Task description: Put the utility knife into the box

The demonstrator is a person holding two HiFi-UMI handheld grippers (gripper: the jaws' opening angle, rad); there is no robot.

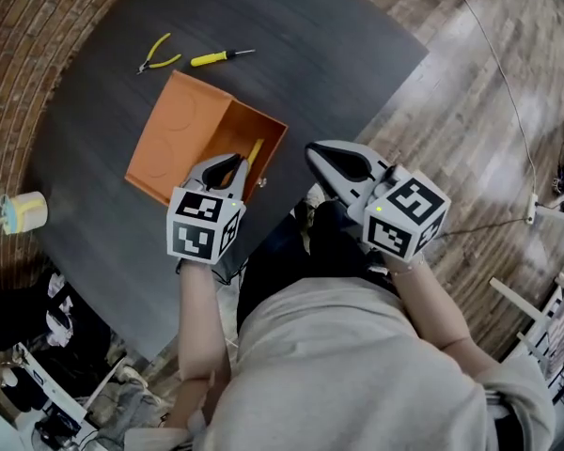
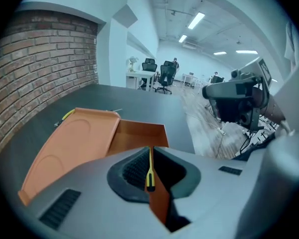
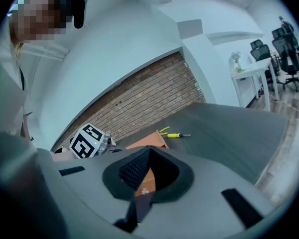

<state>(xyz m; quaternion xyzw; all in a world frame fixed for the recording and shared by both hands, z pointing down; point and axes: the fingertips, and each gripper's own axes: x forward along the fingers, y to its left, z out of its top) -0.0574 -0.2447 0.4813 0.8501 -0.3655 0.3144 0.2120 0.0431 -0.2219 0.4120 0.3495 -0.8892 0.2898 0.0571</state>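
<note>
One step is left, by my reading. The orange box (image 1: 180,128) lies open toward the near edge of the table (image 1: 338,54). Your left gripper (image 1: 233,165) is clamped on the yellow utility knife (image 1: 254,151), which hangs at the box's open part and is not yet let go. Your right gripper (image 1: 317,155), jaws together on nothing, waits by the same edge.

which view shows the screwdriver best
Head view: the yellow-handled screwdriver lies whole on the table beyond the orange box. The right gripper view shows it small and distant; the left gripper view shows at most a sliver.
</note>
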